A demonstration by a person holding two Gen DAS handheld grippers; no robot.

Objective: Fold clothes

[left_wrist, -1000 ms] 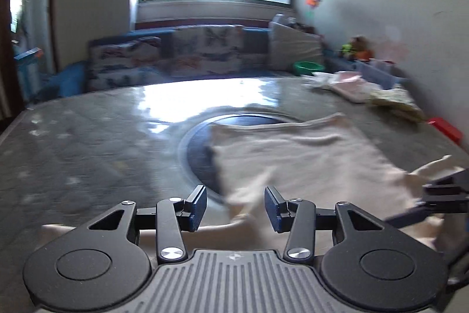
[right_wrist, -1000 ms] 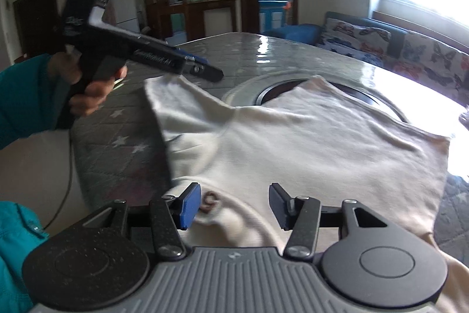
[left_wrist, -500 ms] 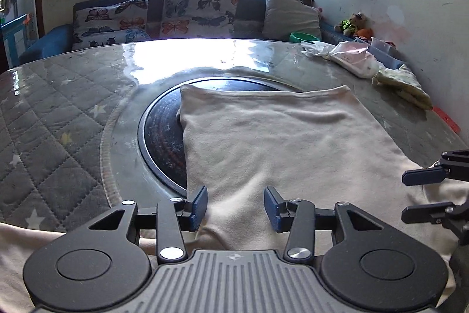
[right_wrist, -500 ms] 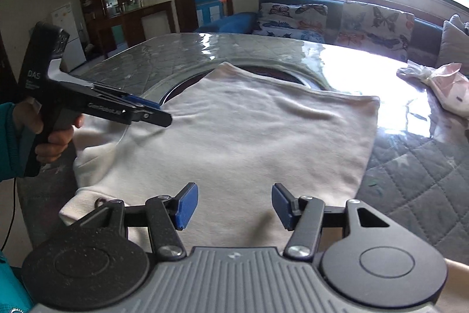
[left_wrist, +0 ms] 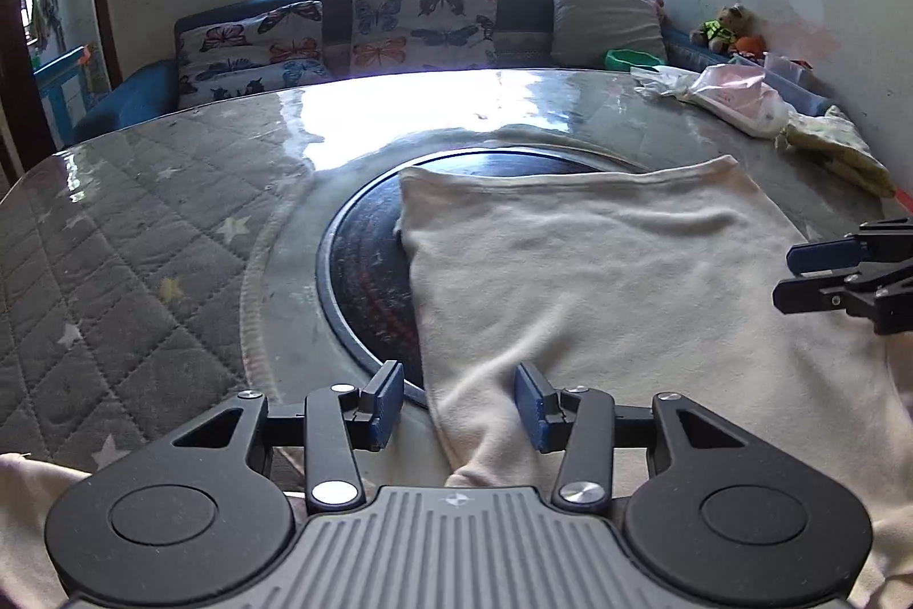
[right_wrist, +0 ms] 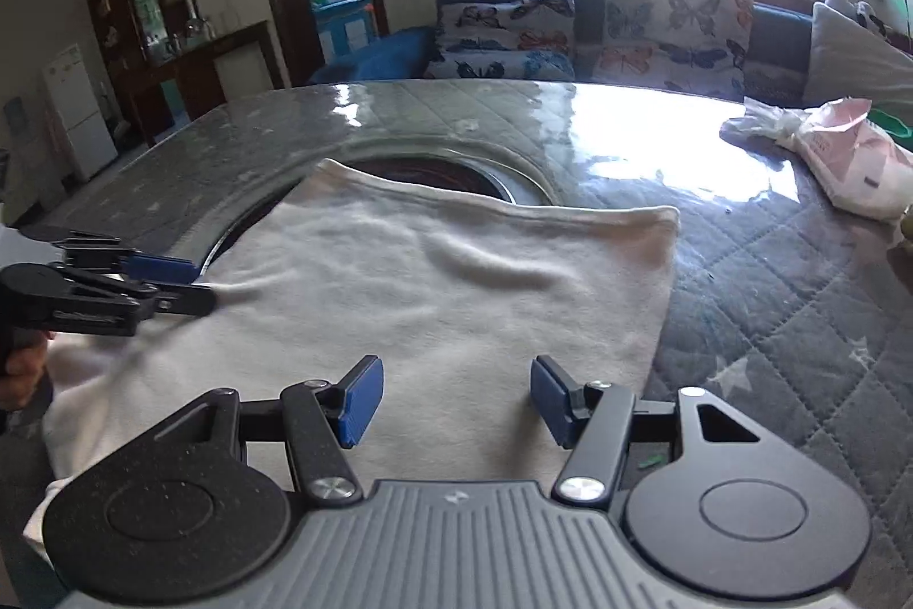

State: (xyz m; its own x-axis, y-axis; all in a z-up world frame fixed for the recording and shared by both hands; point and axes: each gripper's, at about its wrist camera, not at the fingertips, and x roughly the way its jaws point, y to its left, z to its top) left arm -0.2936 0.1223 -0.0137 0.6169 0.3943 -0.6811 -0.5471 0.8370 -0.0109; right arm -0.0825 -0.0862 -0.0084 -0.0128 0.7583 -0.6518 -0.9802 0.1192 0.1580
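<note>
One cream garment (left_wrist: 616, 278) lies flat on the quilted table (left_wrist: 131, 266), filling the centre and right of the left wrist frame, its long axis running from the bottom edge up toward the window, straight hem farthest away. Two grippers show: the left gripper (left_wrist: 458, 403) and the right gripper (right_wrist: 456, 400), both spread wide, holding nothing, each low over the cloth's near end.

Left gripper (left_wrist: 458, 403), right gripper (right_wrist: 456, 400): black linkage arms, blue pads, silver screws, ribbed grey body.
</note>
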